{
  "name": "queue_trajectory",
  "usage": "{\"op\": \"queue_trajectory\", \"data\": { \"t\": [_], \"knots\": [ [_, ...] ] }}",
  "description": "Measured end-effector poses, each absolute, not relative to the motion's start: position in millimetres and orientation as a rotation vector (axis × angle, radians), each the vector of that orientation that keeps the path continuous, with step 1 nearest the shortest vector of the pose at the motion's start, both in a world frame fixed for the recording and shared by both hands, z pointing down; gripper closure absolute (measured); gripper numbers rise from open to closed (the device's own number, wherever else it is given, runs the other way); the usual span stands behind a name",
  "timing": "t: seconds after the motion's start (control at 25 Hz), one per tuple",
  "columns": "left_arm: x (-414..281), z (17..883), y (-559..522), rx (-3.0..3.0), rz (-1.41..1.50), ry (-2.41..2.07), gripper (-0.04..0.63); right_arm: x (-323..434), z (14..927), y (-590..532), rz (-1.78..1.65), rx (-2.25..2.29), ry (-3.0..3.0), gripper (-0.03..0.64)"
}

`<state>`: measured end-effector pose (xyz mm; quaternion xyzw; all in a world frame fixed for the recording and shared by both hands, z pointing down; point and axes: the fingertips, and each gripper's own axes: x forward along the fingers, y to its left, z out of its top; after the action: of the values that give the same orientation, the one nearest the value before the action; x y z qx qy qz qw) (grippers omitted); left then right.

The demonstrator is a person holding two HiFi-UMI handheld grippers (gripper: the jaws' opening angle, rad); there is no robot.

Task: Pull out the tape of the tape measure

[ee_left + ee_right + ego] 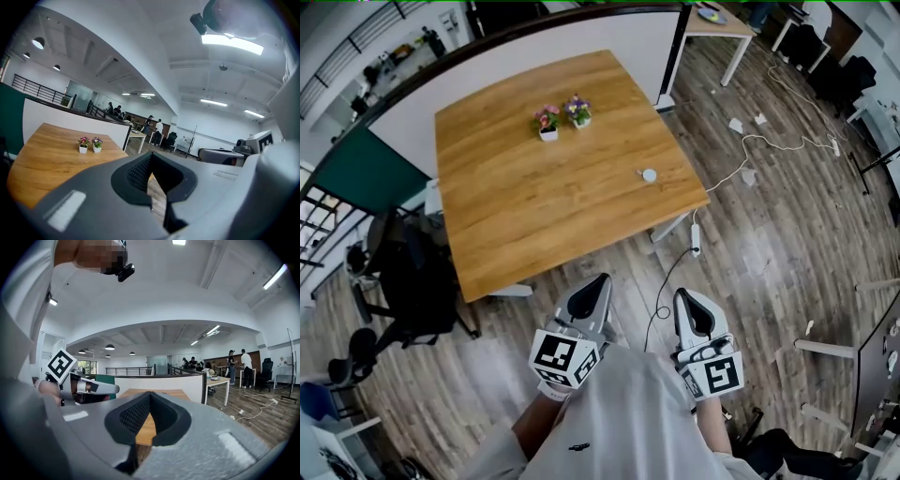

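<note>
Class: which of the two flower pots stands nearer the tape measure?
The purple-flowered pot, at the right; the pink-flowered pot is farther from the tape measure.

The head camera looked steeply down from over the person, well back from the square light-brown wooden table [553, 187], and took in its whole top and the grey-brown plank floor [750, 244] before its near edge. The camera on the left gripper [596, 283] sat low, short of that table, facing almost level across the top toward the two small white pots of pink and purple flowers [90, 144]. The camera on the right gripper [686, 298], alongside, faced the table's near edge and the white dark-rimmed partition [159, 383] behind the table. All three views shared the tabletop.
</note>
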<state>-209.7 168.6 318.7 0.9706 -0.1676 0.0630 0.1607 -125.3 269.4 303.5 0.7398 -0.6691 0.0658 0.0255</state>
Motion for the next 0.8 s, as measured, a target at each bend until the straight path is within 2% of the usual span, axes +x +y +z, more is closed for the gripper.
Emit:
{"op": "queue_trajectory", "data": {
  "t": [0.44, 0.8],
  "knots": [
    [-194.9, 321.6, 79.2, 2.756, 0.161, -0.503, 0.578, -103.3, 302.5, 177.8, 0.185, 2.301, -2.083, 0.617],
    [-197.9, 331.9, 59.1, 2.735, 0.167, -0.490, 0.578, -102.9, 314.2, 165.1, 0.238, 2.296, -2.040, 0.617]
  ]
}}
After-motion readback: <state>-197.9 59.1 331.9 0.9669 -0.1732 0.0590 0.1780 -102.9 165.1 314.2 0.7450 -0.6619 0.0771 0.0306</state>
